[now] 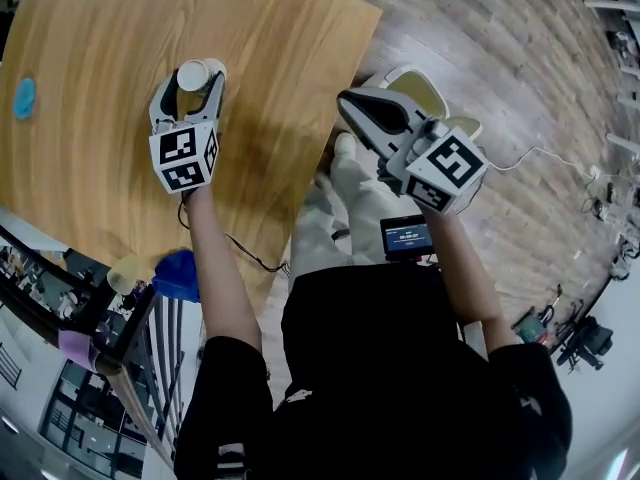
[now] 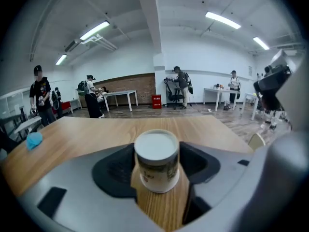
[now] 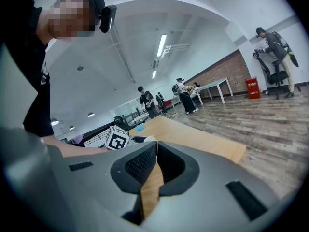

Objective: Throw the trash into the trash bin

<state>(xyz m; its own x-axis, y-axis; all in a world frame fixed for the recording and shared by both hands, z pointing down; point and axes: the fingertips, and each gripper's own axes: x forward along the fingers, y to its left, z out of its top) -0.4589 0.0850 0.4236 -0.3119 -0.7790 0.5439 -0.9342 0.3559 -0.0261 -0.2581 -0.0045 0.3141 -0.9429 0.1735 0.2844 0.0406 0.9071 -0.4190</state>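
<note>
A paper cup (image 1: 193, 74) stands upside down on the wooden table (image 1: 90, 148), its white base facing up. My left gripper (image 1: 190, 84) reaches over the table with its jaws open on either side of the cup (image 2: 157, 161); in the left gripper view the pads (image 2: 113, 170) flank it closely without pressing. My right gripper (image 1: 348, 101) hangs off the table's right edge, above the floor, with its jaws shut and nothing between them; in the right gripper view its fingertips (image 3: 155, 146) meet. No trash bin is in view.
A small blue object (image 1: 24, 97) lies at the table's far left edge. A beige chair (image 1: 425, 93) stands on the wood floor under the right gripper. Several people and desks fill the room beyond the table (image 2: 96, 129). A railing and a blue item (image 1: 178, 273) are at lower left.
</note>
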